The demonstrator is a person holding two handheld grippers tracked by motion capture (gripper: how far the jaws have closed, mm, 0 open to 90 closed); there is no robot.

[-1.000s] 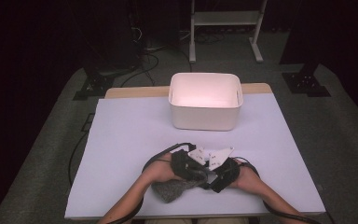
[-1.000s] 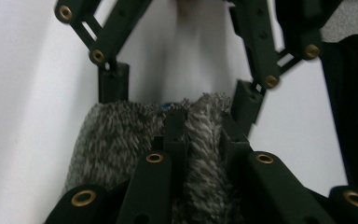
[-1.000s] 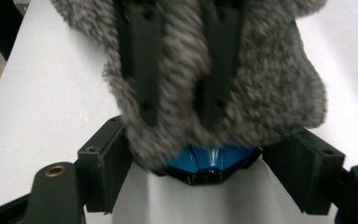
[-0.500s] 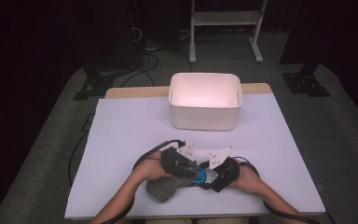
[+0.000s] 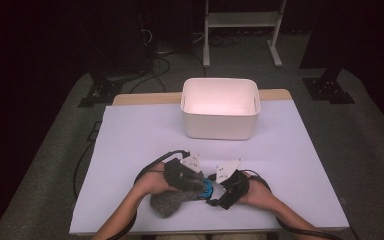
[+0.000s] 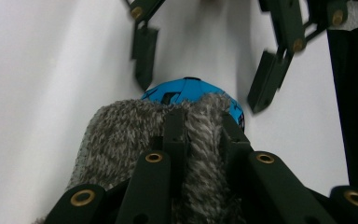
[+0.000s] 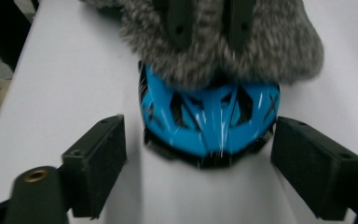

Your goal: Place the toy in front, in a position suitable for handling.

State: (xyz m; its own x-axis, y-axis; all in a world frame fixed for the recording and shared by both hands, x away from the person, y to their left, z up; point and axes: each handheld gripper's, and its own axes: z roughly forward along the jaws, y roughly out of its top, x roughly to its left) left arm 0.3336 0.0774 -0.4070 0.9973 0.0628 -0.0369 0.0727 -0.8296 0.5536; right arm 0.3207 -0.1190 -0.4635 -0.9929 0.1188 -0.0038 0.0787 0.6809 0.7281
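A grey furry cover (image 5: 166,204) lies near the table's front edge, and my left gripper (image 5: 197,182) is shut on a pinch of its fur (image 6: 121,135). A small blue helmet with black vents (image 7: 209,121) sticks halfway out of the cover's mouth, facing my right gripper (image 5: 215,192). The right gripper's black pads (image 7: 98,163) stand on either side of the helmet, apart from it; these jaws have just been opening. The left gripper view shows the helmet (image 6: 186,88) past the fur, with the right gripper's jaws spread beyond it.
A white rectangular bin (image 5: 220,127) stands at the back middle of the table, its inside bare. A white sheet (image 5: 140,140) covers the tabletop. Black cables loop from both grippers beside the hands. Dark floor and a metal stand lie behind the table.
The left gripper has drawn the furry cover to the left, baring the blue helmet between the two grippers. The right hand has stayed in place.
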